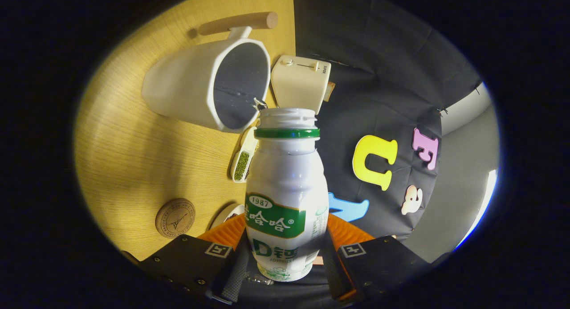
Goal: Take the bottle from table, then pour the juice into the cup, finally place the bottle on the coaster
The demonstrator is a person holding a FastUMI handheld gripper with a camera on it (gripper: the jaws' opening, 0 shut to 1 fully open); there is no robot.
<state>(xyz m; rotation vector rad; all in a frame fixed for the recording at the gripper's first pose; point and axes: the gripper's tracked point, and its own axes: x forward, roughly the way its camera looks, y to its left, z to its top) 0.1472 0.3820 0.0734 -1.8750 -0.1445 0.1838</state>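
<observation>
We are holding the bottle (286, 197) in the gripper (287, 260), with both fingers pressing on its lower body from either side, so the gripper is pinching the bottle low on its label. The bottle is white with a green band around its neck and a green label, and its mouth is uncapped. The whole scene is appearing rotated in the gripper view, so we are evidently tilting the bottle over the bench (133, 157), whose pale wood surface is filling the space beyond the fingers on one side.

The open mouth of the bottle is sitting just beside the rim of the cup (209, 88), a white faceted mug with a wooden bar handle (238, 23). The cup's dark interior is facing us, and a small glint of liquid is showing on the inner wall near the rim closest to the bottle. We cannot tell whether a stream is flowing at this moment.

Close behind the bottle's mouth a cream-coloured box (300, 83) with a knob and a slider is standing at the bench's edge. Between the cup and the bottle's shoulder a small scoop (242, 162) holding green grains is lying on the bench. The round cork coaster (175, 218) is lying bare on the bench, well apart from the cup and near the finger on that side. Beside it, the edge of a small white dish (227, 213) is peeking out from behind the bottle.
</observation>
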